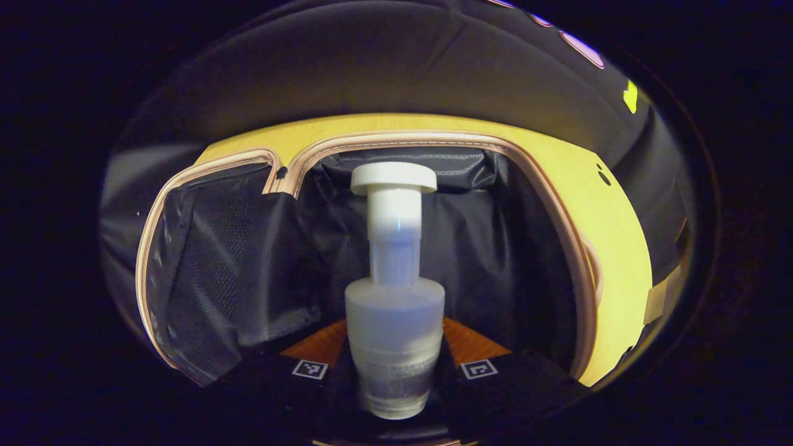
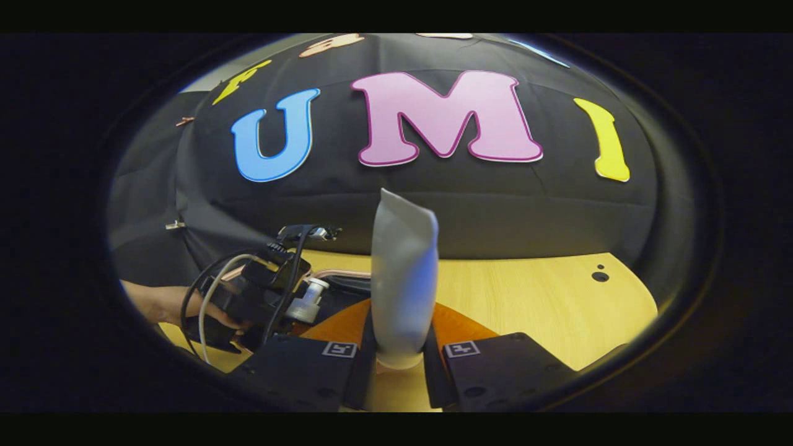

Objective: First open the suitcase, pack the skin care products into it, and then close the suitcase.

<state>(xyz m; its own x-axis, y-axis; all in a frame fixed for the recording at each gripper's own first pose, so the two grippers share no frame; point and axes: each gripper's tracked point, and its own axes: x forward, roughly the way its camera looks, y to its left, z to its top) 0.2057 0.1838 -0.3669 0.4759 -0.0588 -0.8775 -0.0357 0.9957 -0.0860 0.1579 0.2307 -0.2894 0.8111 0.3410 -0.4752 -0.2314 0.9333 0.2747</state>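
Status, near → far.

Left claw (image 1: 394,378): pinching a frosted white pump bottle w/ a flat white cap (image 1: 394,291), both fingers pressed on its lower body, bottle upright. It hangs over the open suitcase w/ black fabric lining and pale pink zip trim (image 1: 495,248). Can't tell if the base touches the lining yet. Black mesh panel (image 1: 217,279) sits on the suitcase's left side in this view. Beyond the case: light wood bench (image 1: 557,167), then black booth wall.

Right claw (image 2: 399,362): pinching a white squeeze tube w/ a crimped top (image 2: 404,279), held upright, crimp end up, fingers pressed on its lower end. It's over bare bench, well apart from the suitcase. In the right gripper view I also see my left claw farther off w/ the hand (image 2: 167,303) holding it, pump bottle in its grip, over the suitcase edge.

Progress, my read:
- Open suitcase: done, interior exposed.
- Pack products: in progress. Bottle is at the case, not released. Tube is in hand, not at the case yet.
- No products seen lying inside so far; part of the interior is hidden behind the bottle, so not 100% sure.
- Close suitcase: not started.

Counts:
- suitcases: 1
- skin care items: 2 (1 pump bottle, 1 tube), both in claws
- claws: 2, both loaded
- loose items on bench: 0 visible

Roughly 1/3 done imo.
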